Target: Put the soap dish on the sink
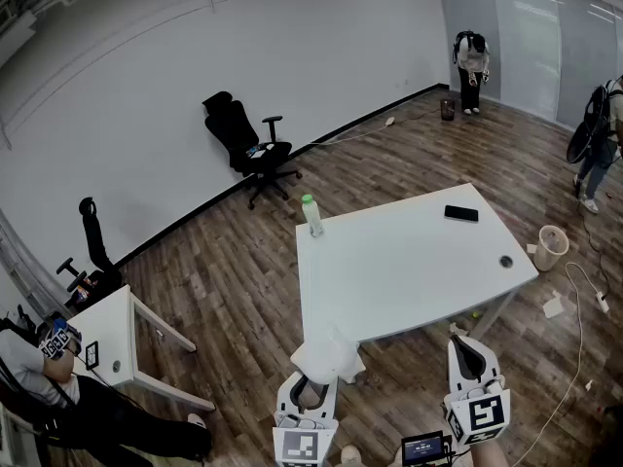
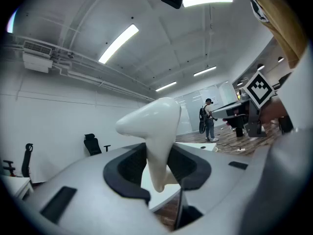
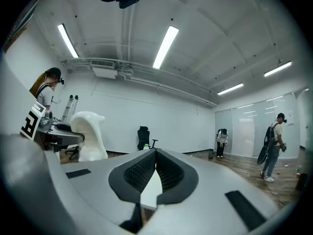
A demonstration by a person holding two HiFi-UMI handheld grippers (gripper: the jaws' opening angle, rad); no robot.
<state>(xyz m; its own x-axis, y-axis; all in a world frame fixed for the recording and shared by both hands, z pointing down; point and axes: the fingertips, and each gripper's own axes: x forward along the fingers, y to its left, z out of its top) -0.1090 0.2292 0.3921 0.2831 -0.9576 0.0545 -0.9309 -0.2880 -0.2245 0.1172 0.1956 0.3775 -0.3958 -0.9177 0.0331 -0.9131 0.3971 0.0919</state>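
The soap dish (image 1: 327,358) is a white, curved, glossy piece held in my left gripper (image 1: 310,389) at the bottom of the head view, just off the near corner of the white table (image 1: 409,251). In the left gripper view the soap dish (image 2: 154,131) stands upright between the black pads, which press on its narrow lower part. My right gripper (image 1: 469,356) hangs beside it to the right, level, with its fingertips together and nothing between them. In the right gripper view the jaws of the right gripper (image 3: 155,173) meet, and the soap dish (image 3: 89,135) shows off to the left. No sink is in view.
On the table stand a clear bottle with a green cap (image 1: 312,216) and a black phone (image 1: 461,213). A black office chair (image 1: 248,144) is by the wall, a small white table (image 1: 109,331) at the left, and a bin (image 1: 552,246) at the right. People stand at the far right.
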